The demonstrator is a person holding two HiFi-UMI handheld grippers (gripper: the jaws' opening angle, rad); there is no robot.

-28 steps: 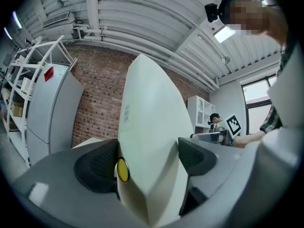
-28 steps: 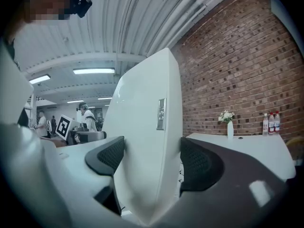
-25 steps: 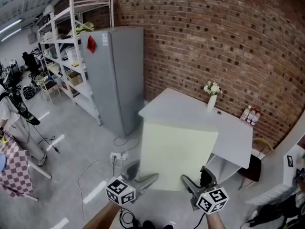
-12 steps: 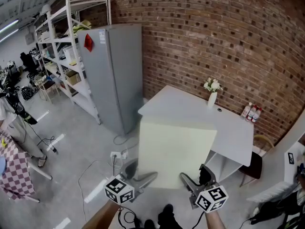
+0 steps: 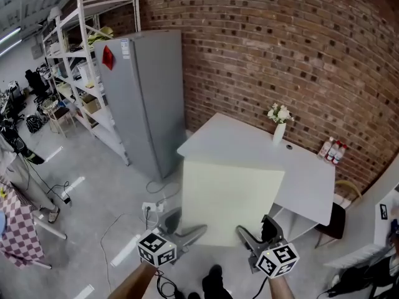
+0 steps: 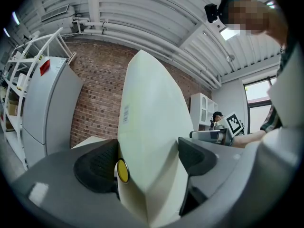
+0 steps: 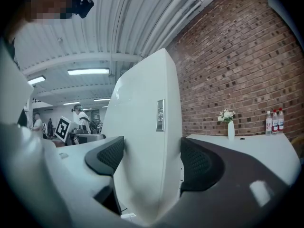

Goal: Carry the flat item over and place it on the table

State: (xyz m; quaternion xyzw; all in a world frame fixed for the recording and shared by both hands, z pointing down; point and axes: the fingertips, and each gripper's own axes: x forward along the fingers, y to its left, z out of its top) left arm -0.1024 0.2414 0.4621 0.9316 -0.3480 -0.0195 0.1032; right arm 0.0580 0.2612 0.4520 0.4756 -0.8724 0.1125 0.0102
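Since a second ago little has changed. The tall grey refrigerator [image 5: 140,98] has drifted slightly left in the head view, and our hold on the load is as it was.

We carry the pale yellow-green flat square panel [image 5: 230,201] by its near edge, with one tool at each lower corner. The left tongs [image 5: 187,232] [image 6: 147,160] are closed on the panel's left corner. In the left gripper view both black pads press its faces, and a small yellow round spot [image 6: 122,171] sits at the left pad's edge. The right tongs [image 5: 247,235] [image 7: 149,163] are likewise clamped on the right corner, pads tight against both sides. A small grey label [image 7: 160,114] shows on the panel above them.

The panel is up off the grey floor [image 5: 106,192], between us and the white bench [image 5: 305,173]. Its far edge overlaps the bench's near edge in the head view, and we cannot tell whether they touch. On the bench, near the red brick wall [image 5: 280,55], a white vase of flowers [image 5: 278,129] stands upright.
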